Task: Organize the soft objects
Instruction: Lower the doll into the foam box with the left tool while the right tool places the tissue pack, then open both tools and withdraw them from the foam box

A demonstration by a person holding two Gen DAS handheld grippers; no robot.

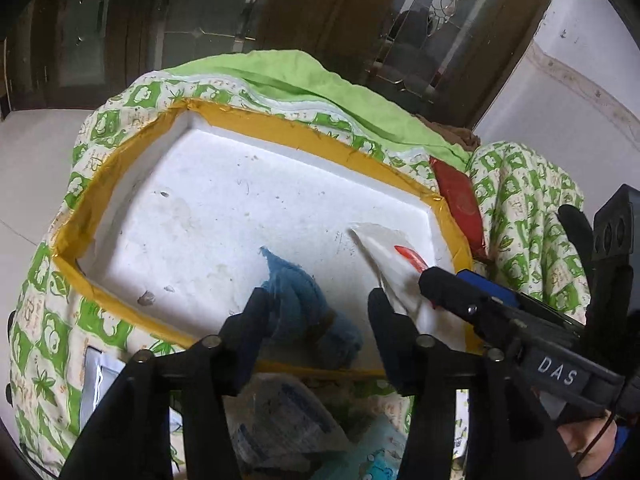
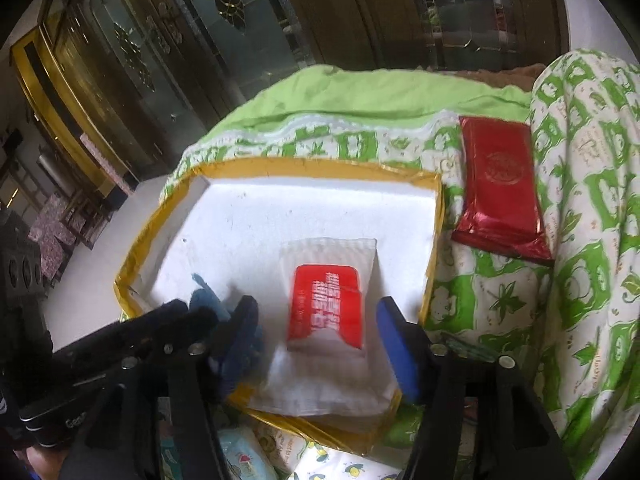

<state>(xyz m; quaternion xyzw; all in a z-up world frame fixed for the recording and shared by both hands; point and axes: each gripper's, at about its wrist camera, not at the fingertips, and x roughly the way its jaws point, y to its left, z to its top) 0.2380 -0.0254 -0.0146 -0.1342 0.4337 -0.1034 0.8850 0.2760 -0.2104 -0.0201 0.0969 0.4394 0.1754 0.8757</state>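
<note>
A white foam tray (image 1: 200,208) with yellow-taped rim lies on a green-and-white quilt; it also shows in the right wrist view (image 2: 312,208). My left gripper (image 1: 316,304) is open over the tray's near edge, with a rolled blue cloth (image 1: 304,300) between its fingers, against the left finger. My right gripper (image 2: 320,316) is open around a white tissue pack with a red label (image 2: 326,312), which rests in the tray's near right corner. The pack (image 1: 384,252) and right gripper (image 1: 440,284) also show in the left wrist view. The blue cloth (image 2: 208,300) lies left of the pack.
A red foil pack (image 2: 500,184) lies on the quilt (image 2: 580,240) right of the tray. Printed packs (image 2: 244,460) lie below the tray's near edge. Wood-and-glass cabinets (image 2: 160,40) stand behind the bed. White floor (image 1: 32,168) lies at left.
</note>
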